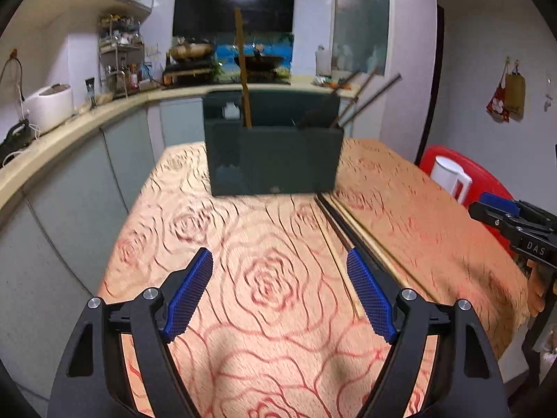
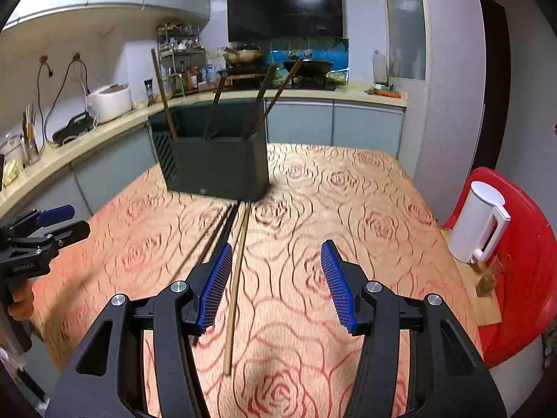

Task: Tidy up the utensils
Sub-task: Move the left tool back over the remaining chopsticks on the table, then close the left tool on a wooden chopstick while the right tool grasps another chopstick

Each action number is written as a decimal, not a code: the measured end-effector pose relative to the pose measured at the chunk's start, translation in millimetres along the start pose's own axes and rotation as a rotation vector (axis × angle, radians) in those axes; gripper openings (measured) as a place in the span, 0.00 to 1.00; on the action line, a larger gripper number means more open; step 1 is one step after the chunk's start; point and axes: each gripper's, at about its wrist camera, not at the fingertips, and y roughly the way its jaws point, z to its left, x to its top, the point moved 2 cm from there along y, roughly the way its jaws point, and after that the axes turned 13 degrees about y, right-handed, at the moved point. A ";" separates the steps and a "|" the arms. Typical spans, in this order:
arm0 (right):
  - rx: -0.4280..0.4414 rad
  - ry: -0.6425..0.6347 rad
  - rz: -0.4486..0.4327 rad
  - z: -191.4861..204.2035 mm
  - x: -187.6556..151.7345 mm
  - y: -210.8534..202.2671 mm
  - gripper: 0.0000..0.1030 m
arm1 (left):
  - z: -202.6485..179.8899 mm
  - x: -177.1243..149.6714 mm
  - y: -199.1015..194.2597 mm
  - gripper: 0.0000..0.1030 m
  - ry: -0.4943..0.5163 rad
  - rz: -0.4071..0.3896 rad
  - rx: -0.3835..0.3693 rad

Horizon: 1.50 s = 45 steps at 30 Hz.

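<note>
Hovering over a rose-patterned tablecloth (image 1: 264, 278), the left gripper (image 1: 280, 271) has its blue pads spread wide with only cloth between them, and the right gripper (image 2: 276, 264) is parted less far, a pale chopstick (image 2: 236, 285) lying on the cloth between its fingers but touched by neither pad. Both tools hold nothing. Loose chopsticks (image 1: 343, 240) lie in a close bundle in front of the dark holder (image 1: 275, 160), running from its base toward the grippers; their near ends pass behind the left gripper's right pad in the left view and behind the right gripper's left pad in the right view, so how many lie there is hard to count. More chopsticks (image 2: 275, 101) stand tilted in the holder, their lower ends hidden by its walls, and whether it is divided inside cannot be made out. Motion blur smears the cloth and the holder's edges. The right gripper enters the left view at the edge, cut off, with white letters reading "DAS" on its body; a fingertip shows below it. In the right view the left gripper's side bears a small label too blurred to read. A white kettle (image 2: 477, 223) sits on a red chair (image 2: 522, 278) beside the table, the chair partly out of frame. A small mark low on the holder's front is illegible.
</note>
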 end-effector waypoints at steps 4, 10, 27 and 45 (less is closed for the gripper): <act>-0.010 0.006 0.026 -5.5 -15.7 4.1 0.50 | -16.3 -12.5 12.3 0.75 0.018 0.049 -0.030; -0.047 0.003 0.052 -10.4 -31.5 12.8 0.50 | -44.2 -25.3 39.0 0.74 0.075 0.149 -0.090; -0.040 0.021 0.103 -15.9 -46.8 17.2 0.50 | -59.9 -32.0 76.3 0.56 0.107 0.256 -0.057; 0.024 -0.060 0.188 11.3 -89.3 34.3 0.46 | -58.2 -33.5 69.0 0.40 0.069 0.215 -0.114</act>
